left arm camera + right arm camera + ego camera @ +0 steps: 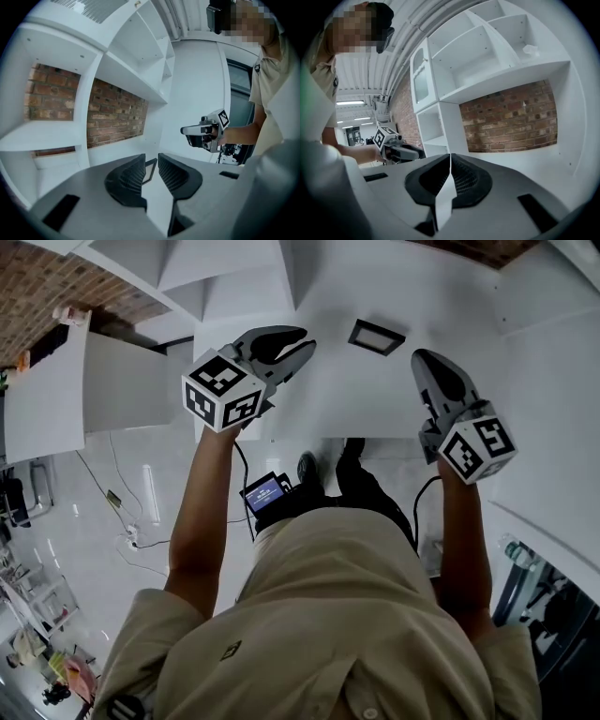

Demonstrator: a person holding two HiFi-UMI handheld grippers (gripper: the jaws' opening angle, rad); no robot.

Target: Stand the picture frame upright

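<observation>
Seeing picture frame (376, 337) lying flat on white table (337, 399), ahead of and between my two grippers, touching neither. Am holding left gripper (298, 341) with jaws parted, nothing gripped; frame showing through gap, well beyond. Am holding right gripper (427, 357) with jaws pressed together, empty, near frame's right side.

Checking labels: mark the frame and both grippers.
frame (377, 337): head view, centre of its pane.
left gripper (302, 341): head view, between its open fingertips.
right gripper (420, 357): head view, at its shut fingertips.
</observation>
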